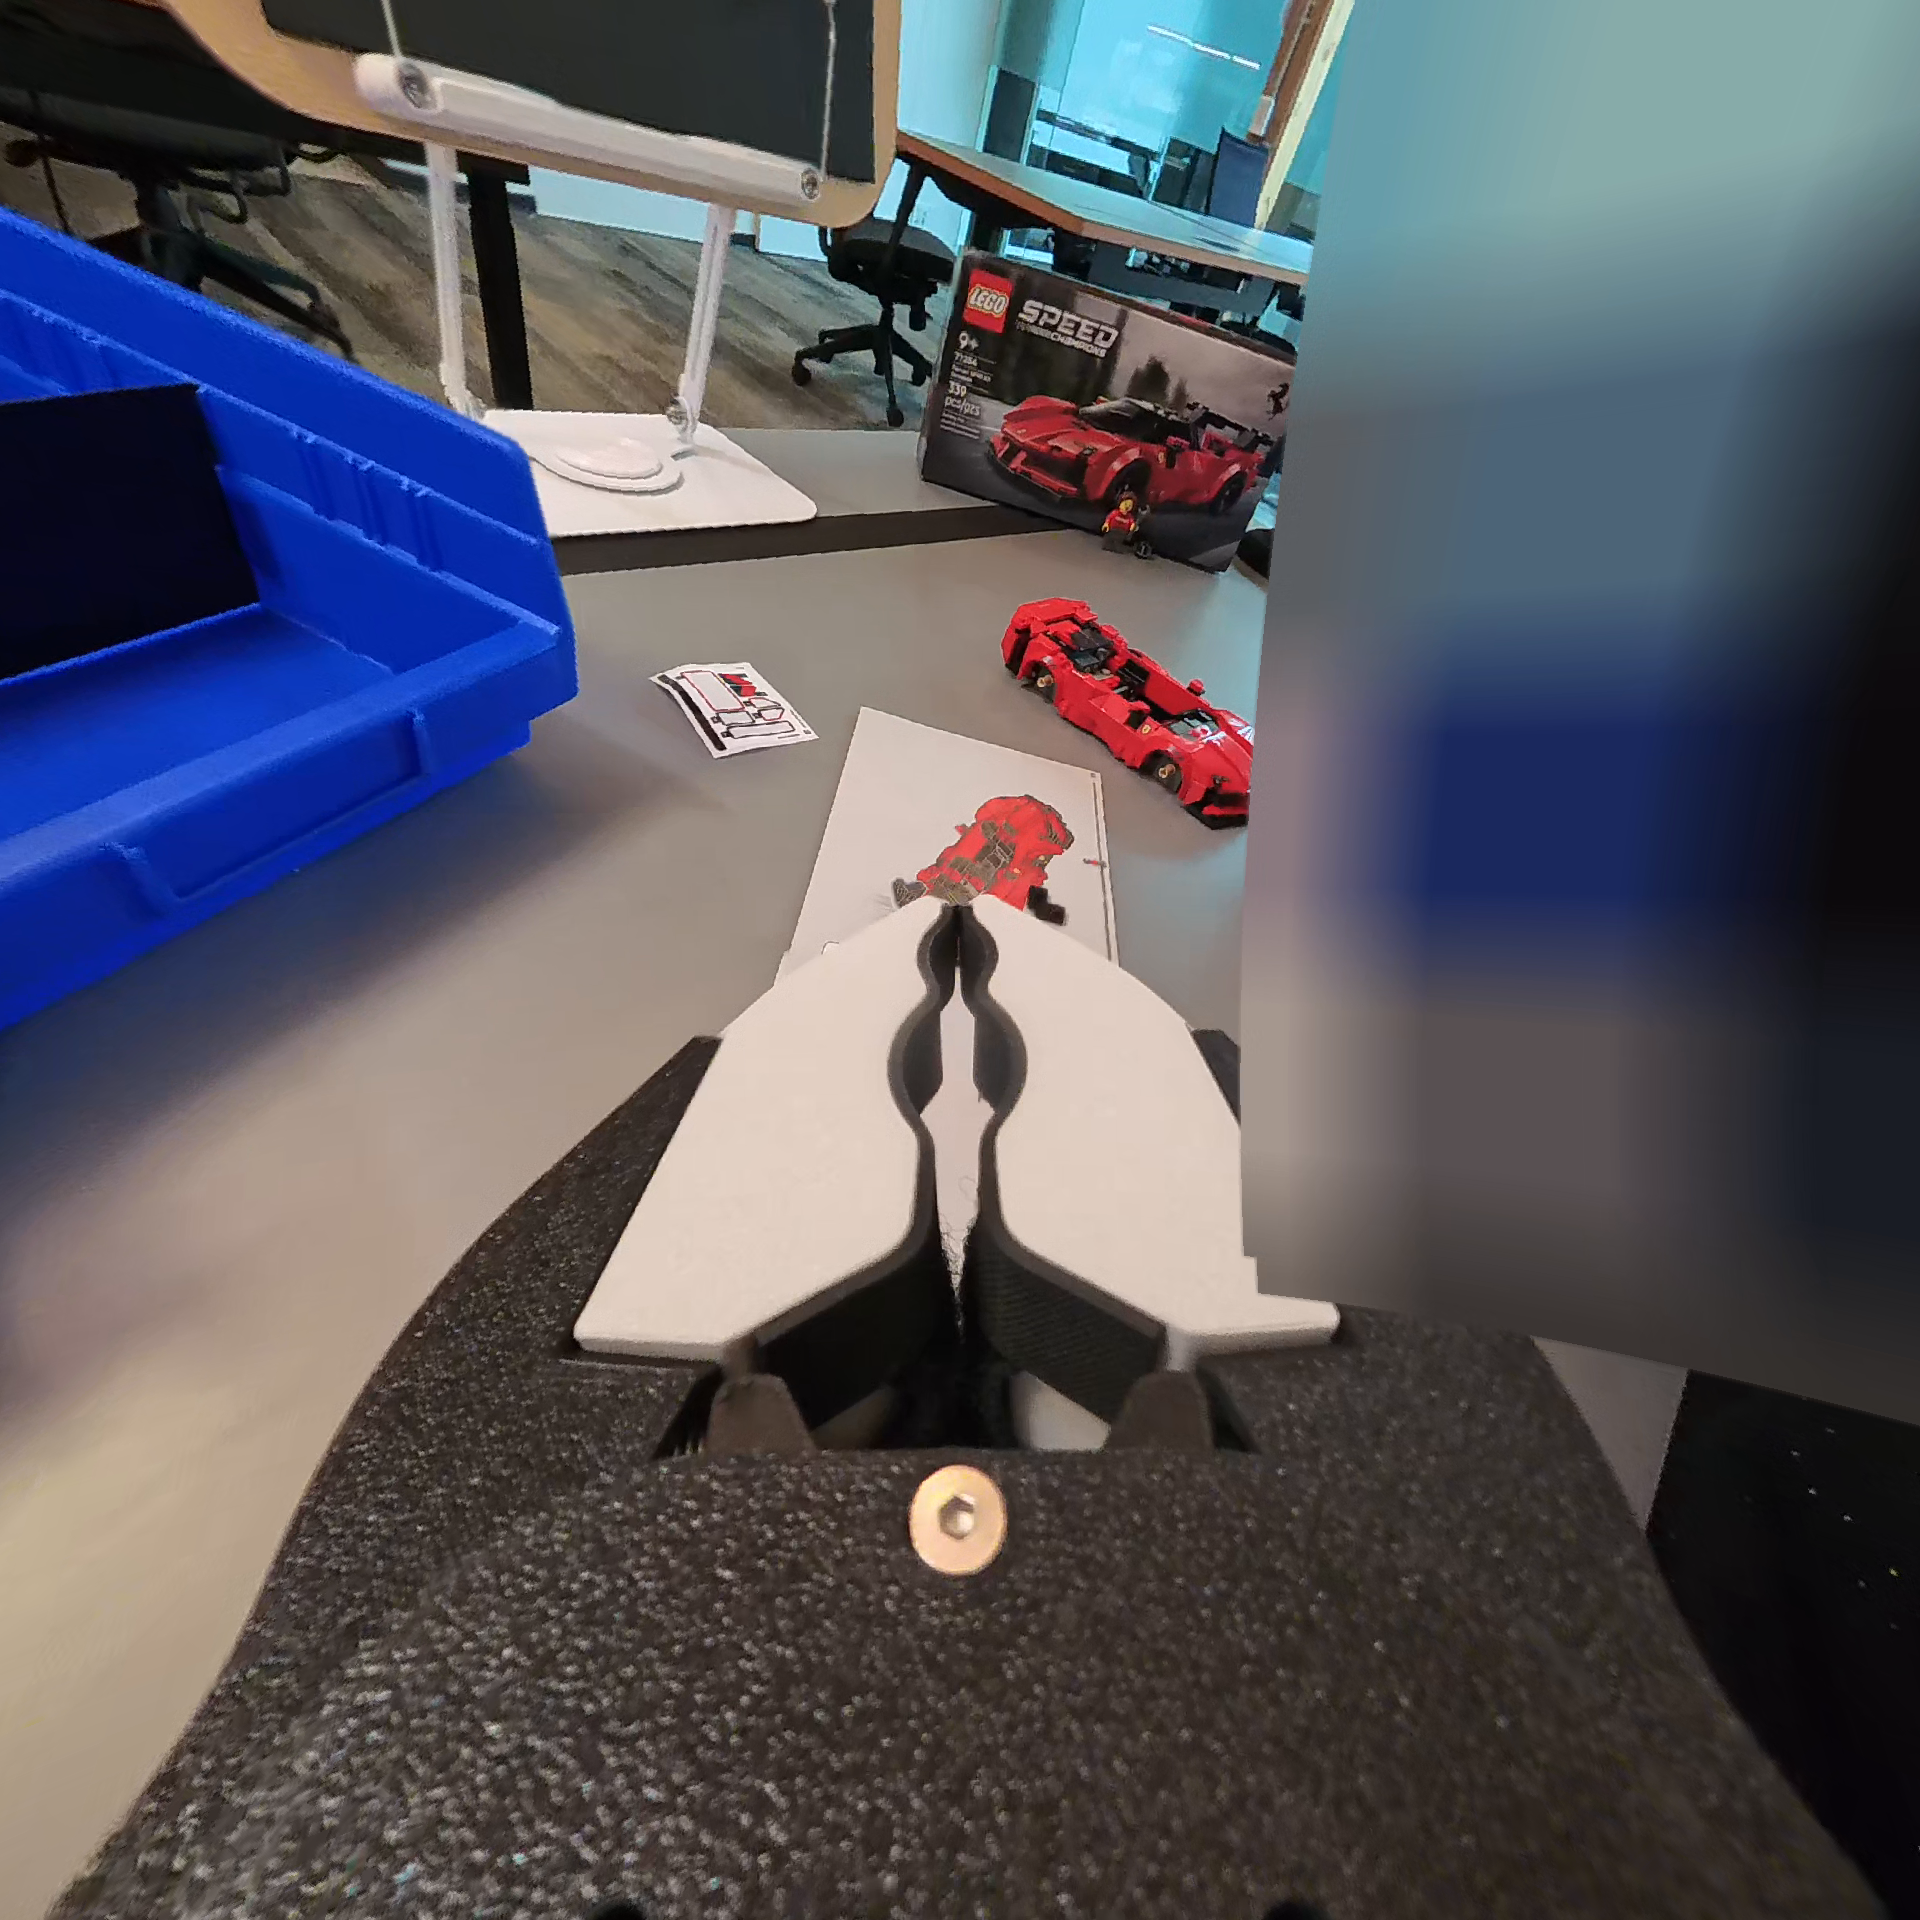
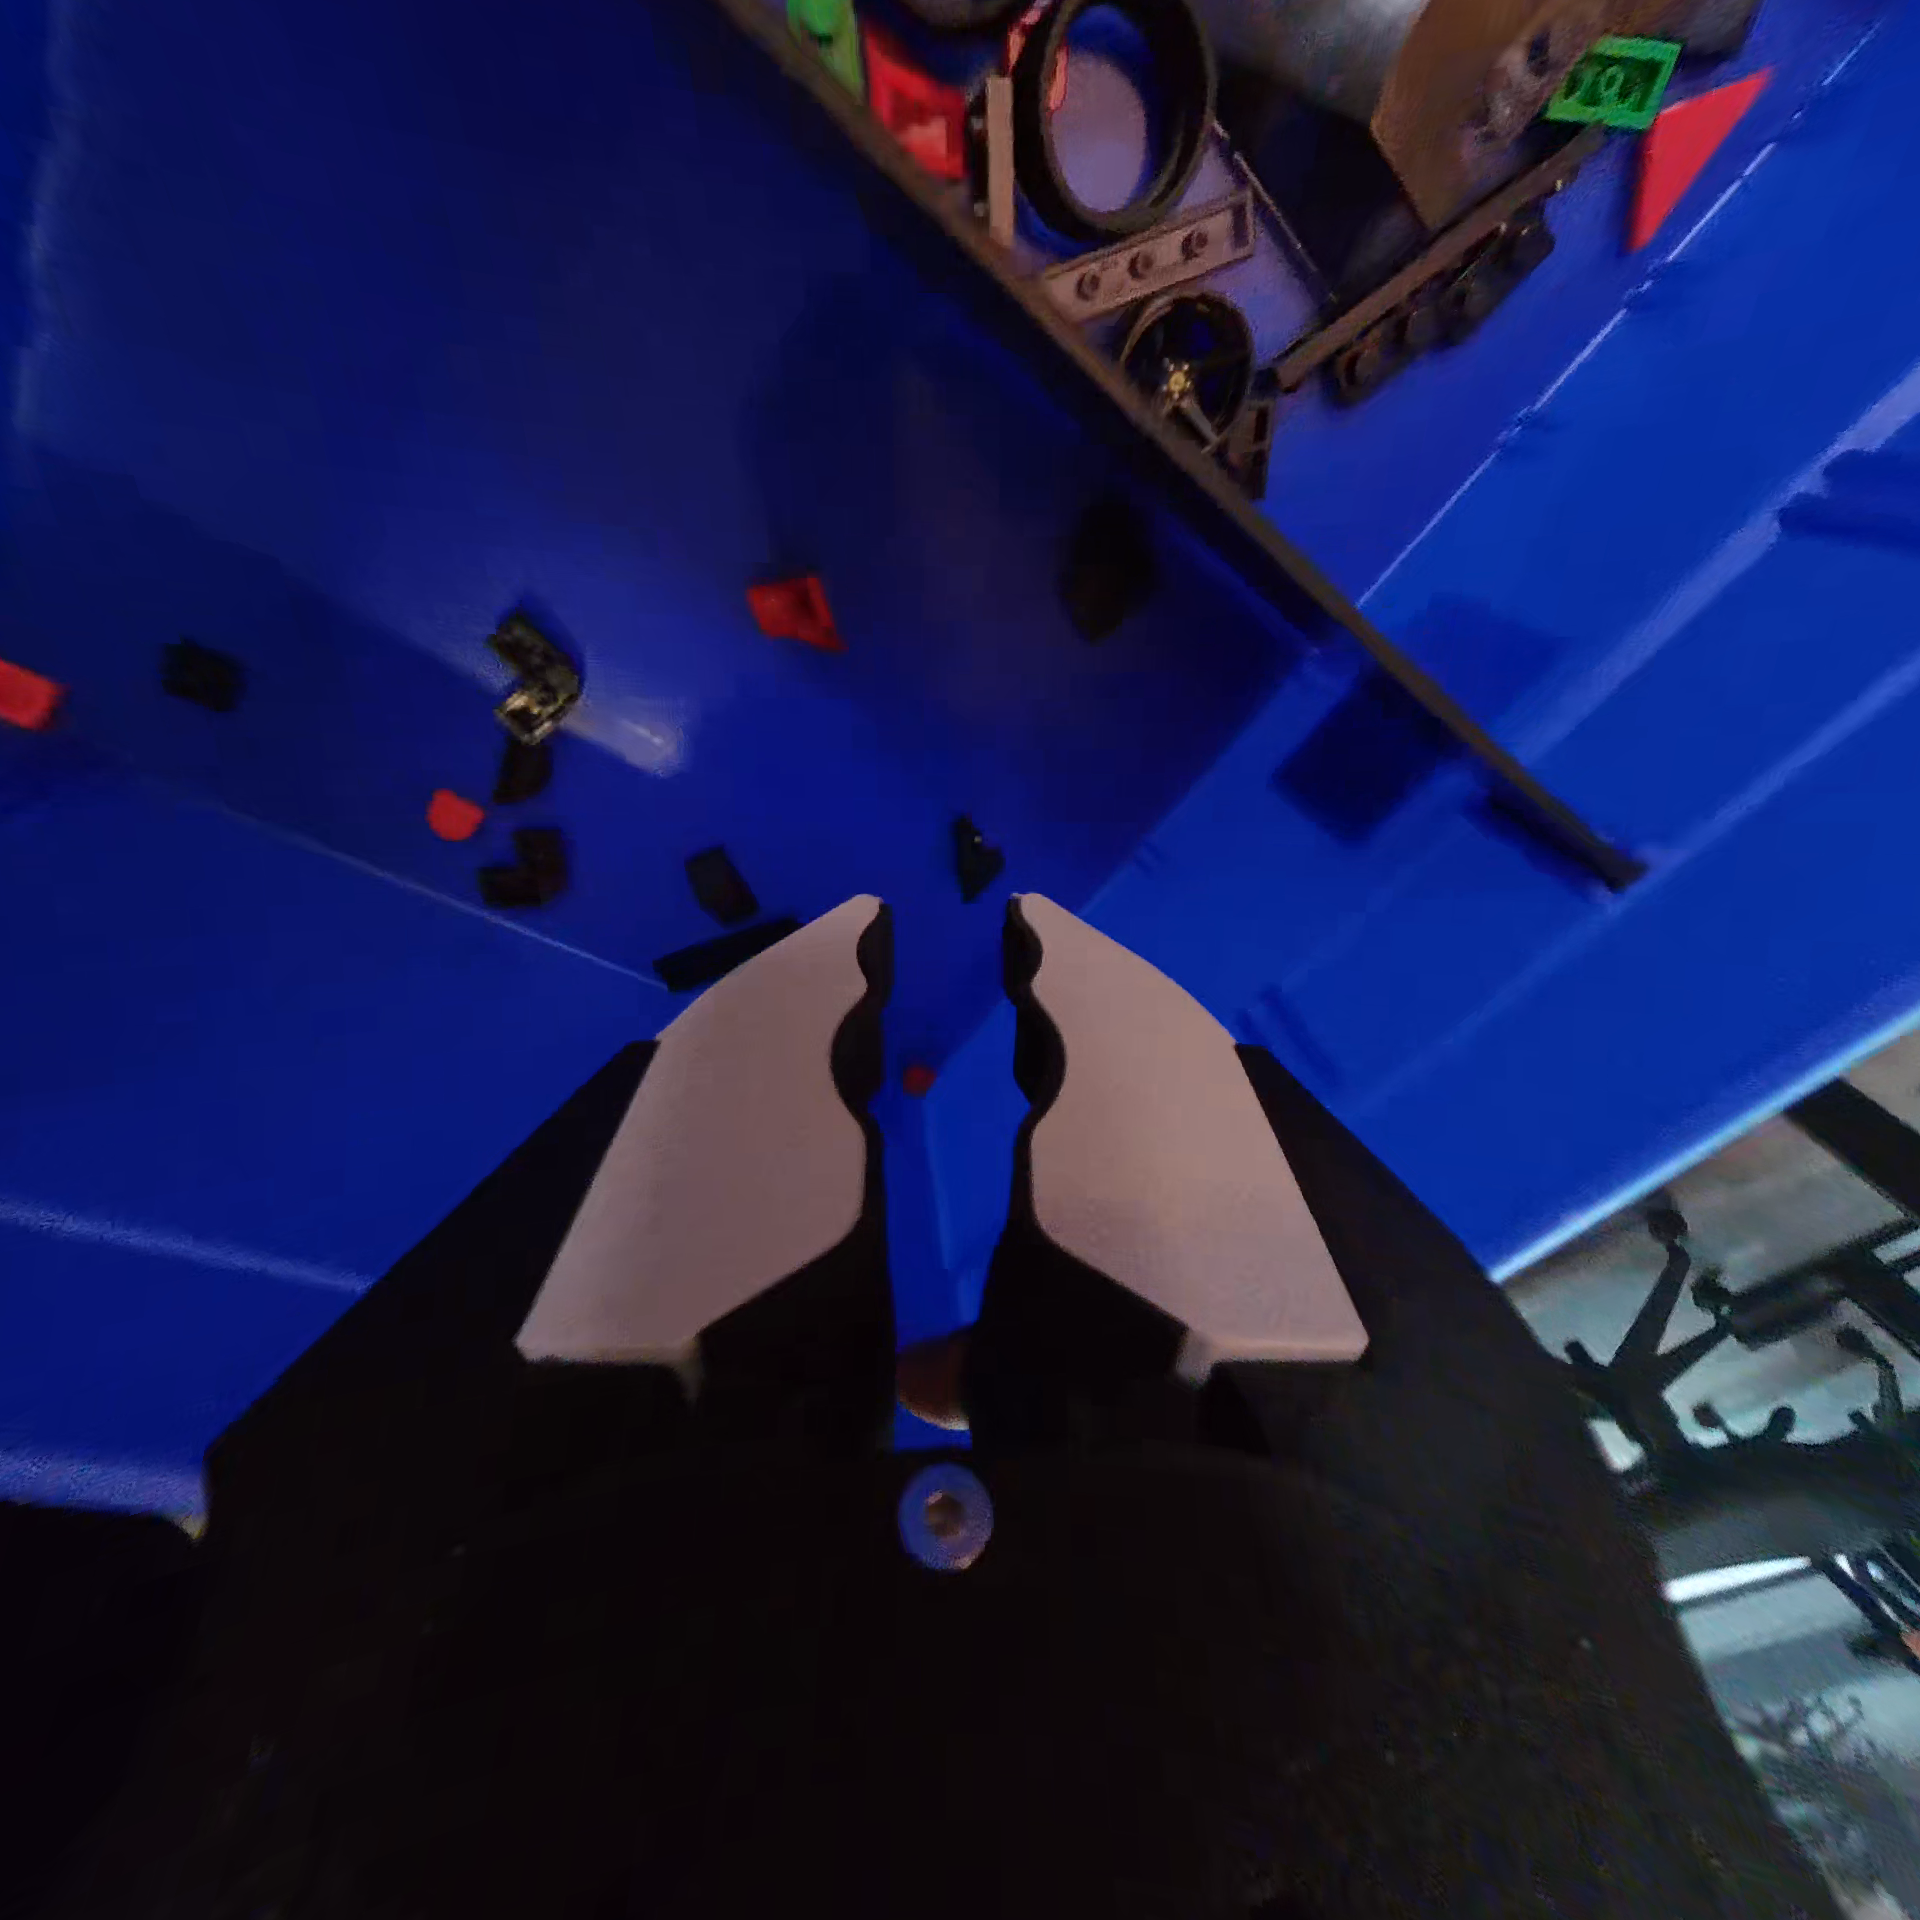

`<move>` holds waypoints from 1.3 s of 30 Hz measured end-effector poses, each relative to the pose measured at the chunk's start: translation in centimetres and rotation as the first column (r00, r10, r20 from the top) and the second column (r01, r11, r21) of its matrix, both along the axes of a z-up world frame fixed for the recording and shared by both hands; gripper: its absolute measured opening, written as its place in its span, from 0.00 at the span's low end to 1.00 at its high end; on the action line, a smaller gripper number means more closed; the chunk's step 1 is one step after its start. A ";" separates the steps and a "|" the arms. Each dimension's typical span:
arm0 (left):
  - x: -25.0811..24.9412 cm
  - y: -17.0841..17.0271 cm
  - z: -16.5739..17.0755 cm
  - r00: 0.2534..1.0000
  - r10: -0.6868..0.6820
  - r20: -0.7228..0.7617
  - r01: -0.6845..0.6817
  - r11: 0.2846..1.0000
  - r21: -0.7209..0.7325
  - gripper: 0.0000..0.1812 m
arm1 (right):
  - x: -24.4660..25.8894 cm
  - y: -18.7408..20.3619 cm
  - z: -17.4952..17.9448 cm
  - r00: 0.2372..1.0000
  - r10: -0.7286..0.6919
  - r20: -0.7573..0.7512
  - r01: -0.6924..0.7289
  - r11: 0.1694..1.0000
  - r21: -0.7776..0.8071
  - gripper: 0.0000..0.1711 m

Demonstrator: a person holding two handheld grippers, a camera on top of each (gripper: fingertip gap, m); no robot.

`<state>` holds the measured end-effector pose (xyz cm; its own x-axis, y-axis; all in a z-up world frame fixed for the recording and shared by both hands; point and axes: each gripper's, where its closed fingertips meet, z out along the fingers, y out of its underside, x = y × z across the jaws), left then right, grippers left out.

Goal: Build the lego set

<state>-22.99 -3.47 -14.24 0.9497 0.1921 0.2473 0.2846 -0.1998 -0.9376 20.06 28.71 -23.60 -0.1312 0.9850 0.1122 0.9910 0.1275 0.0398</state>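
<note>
Lego bits (image 2: 717, 883) lie scattered just ahead of open right tongs (image 2: 943, 909); left tongs (image 1: 954, 914) closed, empty. Tiny pieces may slip.

**An open-plan office, with one desk used for toy building**

Grey desks (image 1: 343, 1091) stand in rows on a carpeted floor (image 1: 623, 301), with black swivel chairs (image 1: 883, 281) on castors behind them. Glass partitions (image 1: 1122, 94) close off further rooms at the back. A white stand (image 1: 665, 468) rests near the desk's far edge, beside a blue parts bin (image 1: 260, 665) and a toy set's box (image 1: 1101, 416).
</note>
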 end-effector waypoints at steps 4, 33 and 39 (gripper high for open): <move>-0.3 -1.4 -0.3 1.000 0.025 0.011 -0.025 1.000 0.009 0.00 | 0.3 0.6 -1.1 0.994 -0.027 0.103 0.023 0.999 0.033 0.14; -2.4 -9.9 -1.2 0.962 0.023 0.271 -0.091 0.966 0.241 0.16 | -37.7 -31.6 12.9 -0.185 0.606 -0.774 -0.847 0.300 0.438 0.06; 2.6 -6.7 -0.5 0.879 -0.330 0.344 0.185 0.902 0.391 0.16 | -38.9 -35.9 11.1 -0.352 0.580 -0.735 -0.824 0.182 0.537 0.06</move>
